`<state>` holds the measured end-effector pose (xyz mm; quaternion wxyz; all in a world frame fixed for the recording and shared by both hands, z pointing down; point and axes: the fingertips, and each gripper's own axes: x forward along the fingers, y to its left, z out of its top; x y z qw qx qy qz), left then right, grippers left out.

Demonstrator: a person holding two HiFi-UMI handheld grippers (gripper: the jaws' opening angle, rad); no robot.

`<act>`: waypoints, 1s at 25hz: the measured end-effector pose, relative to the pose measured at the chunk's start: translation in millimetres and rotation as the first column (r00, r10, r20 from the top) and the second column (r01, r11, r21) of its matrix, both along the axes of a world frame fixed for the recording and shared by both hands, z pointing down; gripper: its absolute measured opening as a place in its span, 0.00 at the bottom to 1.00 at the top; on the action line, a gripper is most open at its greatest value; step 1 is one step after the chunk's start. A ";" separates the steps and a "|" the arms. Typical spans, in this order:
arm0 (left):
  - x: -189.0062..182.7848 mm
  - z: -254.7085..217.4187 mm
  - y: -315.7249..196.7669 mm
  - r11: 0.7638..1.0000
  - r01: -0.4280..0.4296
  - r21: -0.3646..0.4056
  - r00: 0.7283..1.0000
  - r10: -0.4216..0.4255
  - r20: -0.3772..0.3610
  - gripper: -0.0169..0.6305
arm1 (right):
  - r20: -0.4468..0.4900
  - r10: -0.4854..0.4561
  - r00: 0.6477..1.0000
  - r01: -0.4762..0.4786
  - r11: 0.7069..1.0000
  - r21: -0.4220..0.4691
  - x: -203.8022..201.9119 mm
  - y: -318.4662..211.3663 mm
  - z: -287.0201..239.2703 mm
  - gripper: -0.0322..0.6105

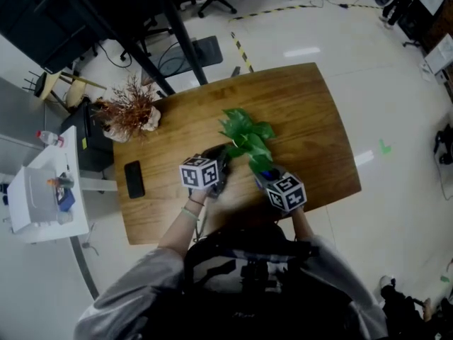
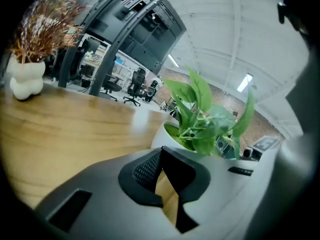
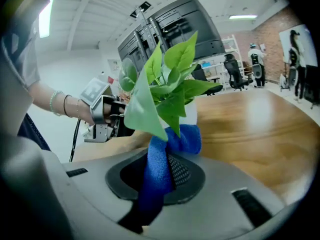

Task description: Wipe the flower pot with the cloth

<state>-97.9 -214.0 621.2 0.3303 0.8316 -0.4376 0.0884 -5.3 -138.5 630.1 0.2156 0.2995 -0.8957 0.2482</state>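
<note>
A white flower pot (image 2: 167, 134) with a green leafy plant (image 1: 246, 137) stands mid-table. My right gripper (image 3: 160, 171) is shut on a blue cloth (image 3: 157, 166), whose bunched end lies against the pot's side (image 3: 191, 109) under the leaves. In the head view the cloth (image 1: 265, 173) shows just in front of the plant, ahead of the right gripper (image 1: 267, 179). My left gripper (image 2: 161, 159) sits close to the pot's other side, its pads together with nothing between them; from above the left gripper (image 1: 219, 165) is at the plant's left.
A white vase of dried reddish branches (image 1: 131, 117) stands at the table's far left. A black phone (image 1: 134, 179) lies near the left edge. Beside the wooden table (image 1: 311, 126) are a white cart (image 1: 42, 197) and a black frame (image 1: 141, 20).
</note>
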 end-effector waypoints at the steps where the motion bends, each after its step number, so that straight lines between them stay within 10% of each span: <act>1: 0.2 -2.1 6.6 1.000 -0.018 0.011 0.999 0.017 0.031 0.03 | 0.012 0.027 1.000 -0.027 1.000 -0.010 2.9 5.3 -1.6 0.14; 12: -4.7 -19.1 67.0 1.000 -0.004 0.018 0.994 0.006 -0.107 0.03 | 0.094 0.243 0.965 -0.242 0.970 -0.025 5.3 44.9 -32.2 0.14; 25: -31.1 -19.5 119.5 0.988 -0.149 0.029 0.985 0.151 -0.087 0.03 | 0.099 0.338 0.936 -0.343 0.938 0.042 -38.6 81.8 -51.4 0.14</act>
